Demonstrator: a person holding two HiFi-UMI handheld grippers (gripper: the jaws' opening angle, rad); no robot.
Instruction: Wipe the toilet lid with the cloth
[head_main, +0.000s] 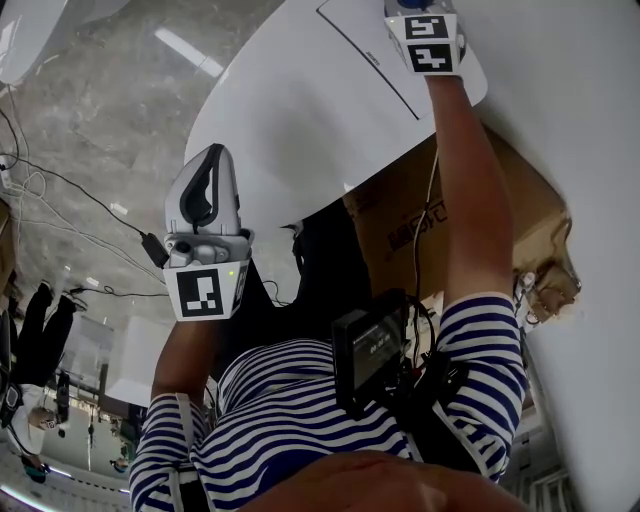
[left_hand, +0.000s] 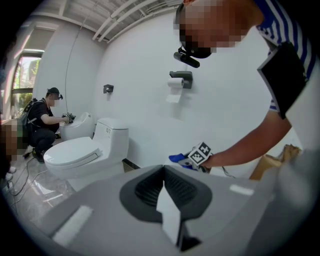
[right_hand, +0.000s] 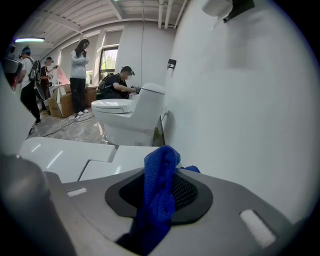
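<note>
— Cloth (right_hand: 159, 192)?
— Blue; pinched between the right gripper (head_main: 430, 35)'s closed jaws, over the toilet lid (head_main: 290, 110)'s far end.
— Left gripper (head_main: 205, 215)?
— Jaws together, empty; beside the lid's edge.

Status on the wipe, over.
Left gripper shut, empty. Right gripper shut on cloth, at toilet lid; contact unclear. No obstruction seen.

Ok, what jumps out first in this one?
The bright blue woven cloth pinched in the right gripper's jaws, by the glossy white toilet lid. The left gripper is held off the toilet, jaws shut on nothing, near the person's navy-and-white striped shirt.
</note>
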